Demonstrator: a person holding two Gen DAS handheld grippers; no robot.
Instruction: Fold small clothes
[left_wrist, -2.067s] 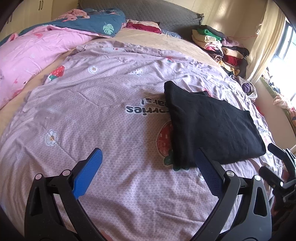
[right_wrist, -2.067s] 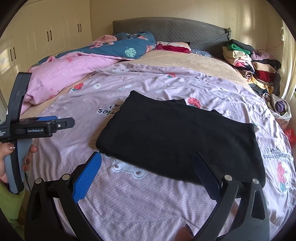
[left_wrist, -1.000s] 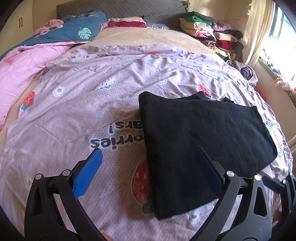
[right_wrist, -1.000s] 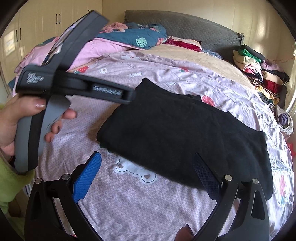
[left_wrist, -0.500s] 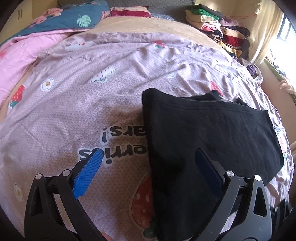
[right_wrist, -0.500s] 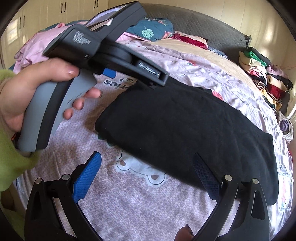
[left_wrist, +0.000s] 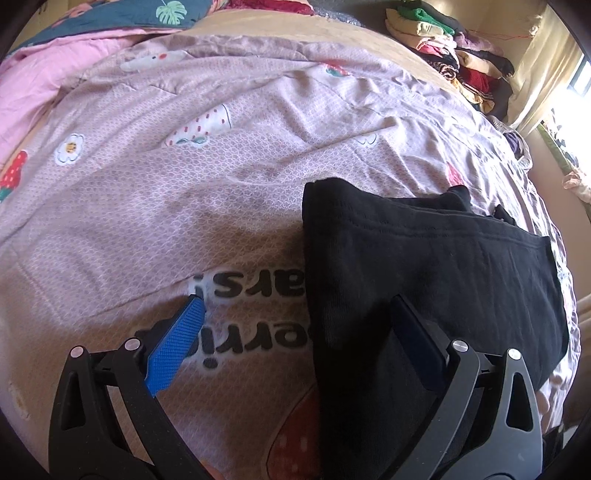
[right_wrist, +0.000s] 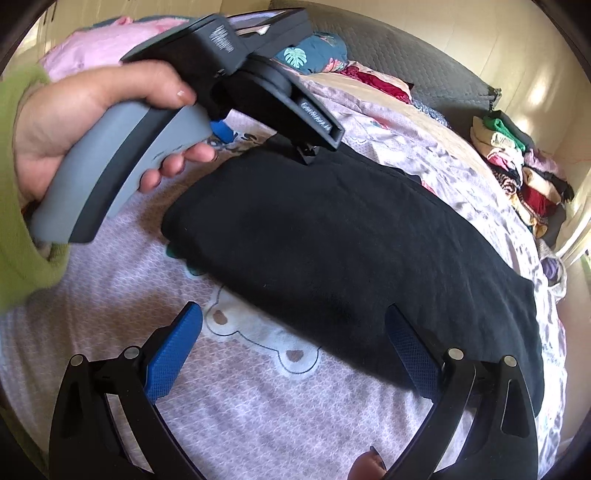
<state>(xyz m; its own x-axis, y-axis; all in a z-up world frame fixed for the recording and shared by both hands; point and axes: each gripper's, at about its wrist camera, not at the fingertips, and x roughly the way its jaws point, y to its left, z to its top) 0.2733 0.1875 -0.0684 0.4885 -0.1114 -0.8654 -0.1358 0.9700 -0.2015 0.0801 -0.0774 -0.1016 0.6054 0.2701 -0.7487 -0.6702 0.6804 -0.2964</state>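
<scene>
Both grippers have closed in on the black garment (right_wrist: 332, 236), which lies part-folded on the bed (left_wrist: 147, 221). The left gripper (left_wrist: 295, 321) now straddles its left edge, the right gripper (right_wrist: 291, 325) its near edge; both gape, empty. A grasp looks imminent.

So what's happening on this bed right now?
A person holds a two-finger gripper in each hand over a black garment already folded into a flat rectangle on the lilac printed bedspread. The left gripper straddles the garment's left edge, jaws open; the right gripper hovers open at its near edge. Neither has gripped the cloth yet.
</scene>
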